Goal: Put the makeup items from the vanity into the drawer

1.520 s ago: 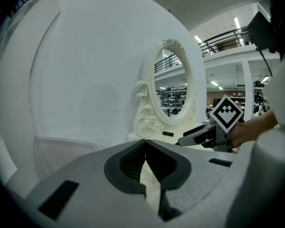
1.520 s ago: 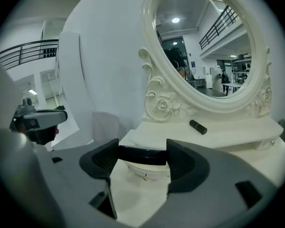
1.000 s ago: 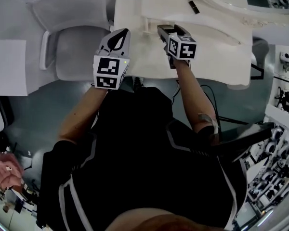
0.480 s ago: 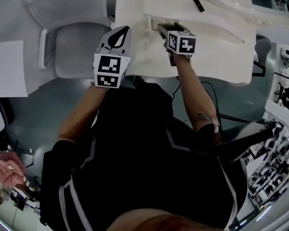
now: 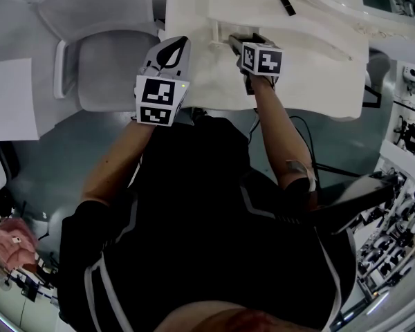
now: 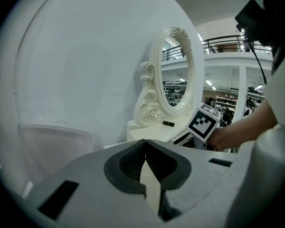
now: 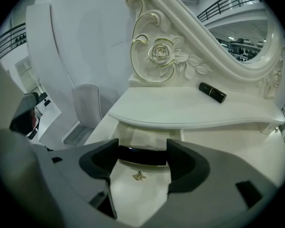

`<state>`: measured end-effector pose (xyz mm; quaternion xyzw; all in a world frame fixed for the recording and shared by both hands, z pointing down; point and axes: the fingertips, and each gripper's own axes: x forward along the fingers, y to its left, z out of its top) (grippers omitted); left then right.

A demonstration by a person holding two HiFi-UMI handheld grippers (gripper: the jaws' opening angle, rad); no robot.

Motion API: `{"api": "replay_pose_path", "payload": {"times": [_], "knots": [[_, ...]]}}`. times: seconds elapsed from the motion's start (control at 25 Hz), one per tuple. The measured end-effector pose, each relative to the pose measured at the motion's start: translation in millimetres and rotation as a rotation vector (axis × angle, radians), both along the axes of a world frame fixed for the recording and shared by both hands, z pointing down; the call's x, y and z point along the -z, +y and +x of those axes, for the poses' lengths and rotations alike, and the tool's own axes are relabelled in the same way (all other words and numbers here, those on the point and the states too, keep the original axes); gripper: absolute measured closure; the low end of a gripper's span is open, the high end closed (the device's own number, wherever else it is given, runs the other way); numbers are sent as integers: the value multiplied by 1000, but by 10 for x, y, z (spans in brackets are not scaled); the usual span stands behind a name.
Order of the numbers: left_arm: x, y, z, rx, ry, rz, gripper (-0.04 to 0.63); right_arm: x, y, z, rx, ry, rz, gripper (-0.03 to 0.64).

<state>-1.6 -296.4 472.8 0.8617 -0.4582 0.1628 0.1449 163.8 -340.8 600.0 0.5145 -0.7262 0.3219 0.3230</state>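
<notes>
Right gripper (image 7: 142, 150): fingers wide, clamped on a black case (image 7: 141, 156) just over the open drawer (image 7: 138, 137).
Left gripper (image 6: 144, 148): fingers closed, empty.
Left: case not yet dropped; lipstick (image 7: 212, 92) lies far right on the table (image 7: 180, 110).

Your right gripper (image 7: 142, 152) holds a flat, glossy black case (image 7: 137, 156) crosswise, one end against each jaw, level and just over the open drawer (image 7: 143, 137). You can see that drawer pulled out from under the curved cream top of the vanity (image 7: 194, 110), its white front carrying a small gold knob (image 7: 139, 175). A second item, a short black tube (image 7: 212, 92), lies on its side on that upper surface, to the right and well apart from the drawer
</notes>
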Motion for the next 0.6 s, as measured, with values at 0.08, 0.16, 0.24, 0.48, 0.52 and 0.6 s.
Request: {"api": "replay_pose_path", "payload": {"times": [0.08,0.16,0.24,0.48,0.52,0.6], "knots": [[-2,-4,5,-5,1,1,591,-29,0,9,-11,-1,-7,291],[0,2,8,-8,2,1,591,-51,10,5,-16,-5,-15,291],[12,5,9,-5,-1,6,591,-65,23,-2,-11,-3,-21,291],[46,16,16,-5,-17,21,591,-98,18,-1,-10,6,-30,290],[49,24,7,-2,-14,17,591,-98,22,-8,-9,8,-29,290],[49,32,0,1,-12,14,591,-101,23,-6,-9,10,-26,290]]}}
